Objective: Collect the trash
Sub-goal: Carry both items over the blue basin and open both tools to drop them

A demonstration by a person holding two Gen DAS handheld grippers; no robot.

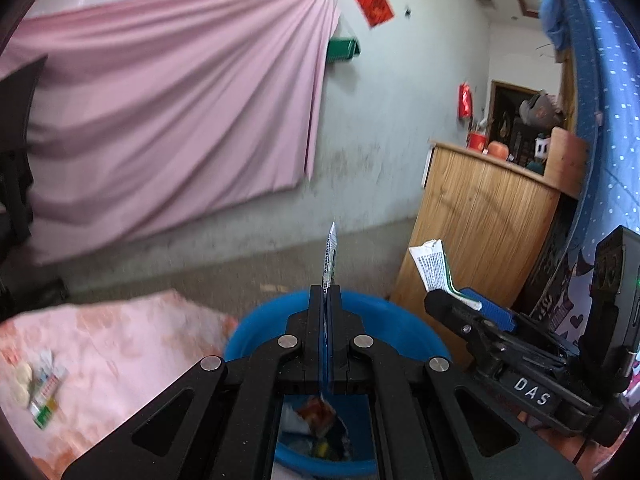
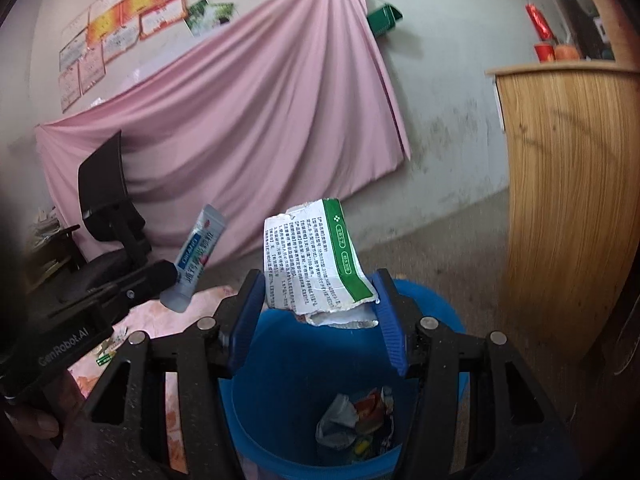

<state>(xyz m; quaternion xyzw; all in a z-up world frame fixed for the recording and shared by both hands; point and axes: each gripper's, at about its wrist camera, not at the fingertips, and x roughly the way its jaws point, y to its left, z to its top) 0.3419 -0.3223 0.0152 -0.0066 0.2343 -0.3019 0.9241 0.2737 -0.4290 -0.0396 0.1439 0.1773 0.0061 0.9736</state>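
Left gripper [image 1: 325, 294] clamped flat on a small tube [image 1: 329, 258], seen edge-on above the blue bin [image 1: 256, 332]; same tube [image 2: 195, 258] readable in the right wrist view as a pale squeezed tube with blue lettering, up and left of the bin [image 2: 440, 308]. Right gripper [image 2: 320, 312] spread wide, blue pads [image 2: 390, 324] only loosely framing a torn green-and-white carton [image 2: 316, 260] directly above the bin; whether any pad is touching that carton, impossible to tell. Inside the bin, crumpled wrappers [image 2: 360, 420] already at the bottom, so part of the job looks done. Left of the bin, on the pink floral worktop [image 1: 120, 340], a few packets [image 1: 42, 392] not yet collected, blurred and hard to name. Bin's near rim cut off by both grippers; beyond it, pink sheet [image 2: 240, 112] over the wall, wooden cabinet [image 2: 568, 200] right of the bin.
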